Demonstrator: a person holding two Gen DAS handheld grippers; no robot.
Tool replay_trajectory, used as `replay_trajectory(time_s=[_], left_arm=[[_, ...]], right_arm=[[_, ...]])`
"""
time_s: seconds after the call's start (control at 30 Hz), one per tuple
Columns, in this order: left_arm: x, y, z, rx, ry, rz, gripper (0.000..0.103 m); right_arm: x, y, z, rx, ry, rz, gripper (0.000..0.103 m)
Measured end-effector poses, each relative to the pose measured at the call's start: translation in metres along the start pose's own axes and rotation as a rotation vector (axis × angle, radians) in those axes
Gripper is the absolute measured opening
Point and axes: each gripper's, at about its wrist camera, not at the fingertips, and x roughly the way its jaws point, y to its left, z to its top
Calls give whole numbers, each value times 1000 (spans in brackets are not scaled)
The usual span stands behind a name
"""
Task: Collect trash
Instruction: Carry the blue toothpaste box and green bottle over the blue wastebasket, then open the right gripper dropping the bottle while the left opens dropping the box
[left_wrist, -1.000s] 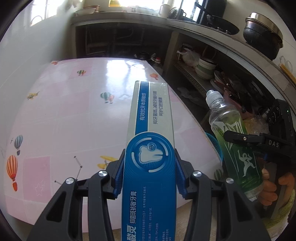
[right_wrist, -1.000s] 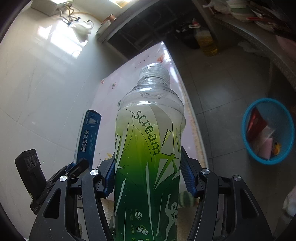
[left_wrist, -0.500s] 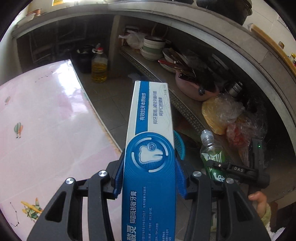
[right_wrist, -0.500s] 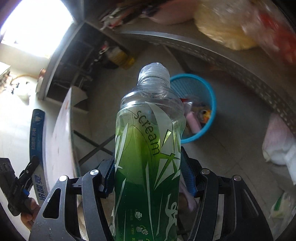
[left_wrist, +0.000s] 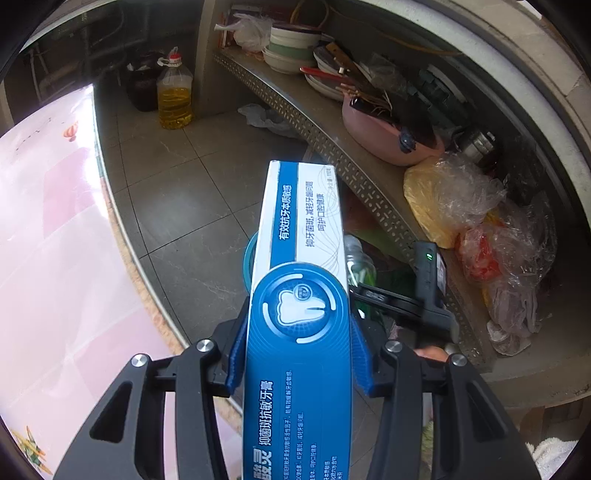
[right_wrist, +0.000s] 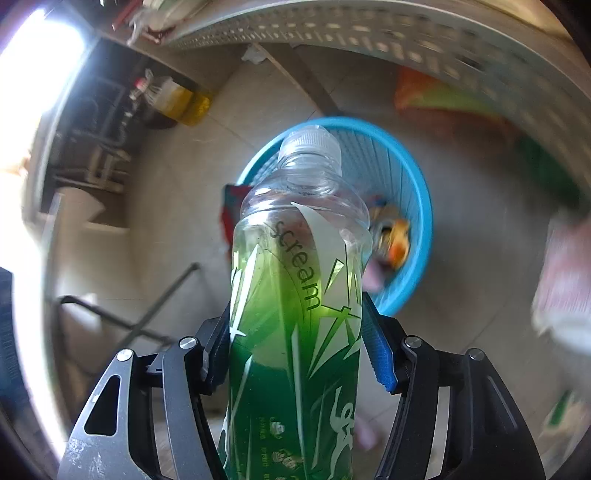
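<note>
My left gripper (left_wrist: 299, 350) is shut on a blue and white toothpaste box (left_wrist: 301, 280), which points out over the floor beside the table. My right gripper (right_wrist: 299, 332) is shut on a green "Scream" plastic bottle (right_wrist: 295, 314) with a clear cap, held above a blue trash basket (right_wrist: 417, 206) that holds several wrappers. In the left wrist view the right gripper (left_wrist: 402, 299) and the bottle's top (left_wrist: 360, 262) show just behind the box, and a sliver of the basket rim (left_wrist: 248, 258) peeks out at the box's left edge.
The pink balloon-print table (left_wrist: 55, 240) lies at the left. A metal shelf (left_wrist: 332, 147) with bowls, a pink pan (left_wrist: 388, 140) and plastic bags (left_wrist: 461, 199) runs along the right. An oil jug (left_wrist: 174, 96) stands on the tiled floor.
Both grippers have swung away from the table toward the floor and shelf. The right gripper with the bottle has moved over the blue basket, which now sits right behind the bottle.
</note>
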Motion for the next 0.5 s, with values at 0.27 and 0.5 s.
replay_trajectory(time_s=[0.27, 0.5], left_arm=[[34, -4, 10, 4, 72, -1, 45], [64, -17, 15, 14, 134, -12, 45]], right_arm=[[-4, -14, 1, -90, -116, -151, 67], [-42, -37, -29, -78, -197, -183, 67]])
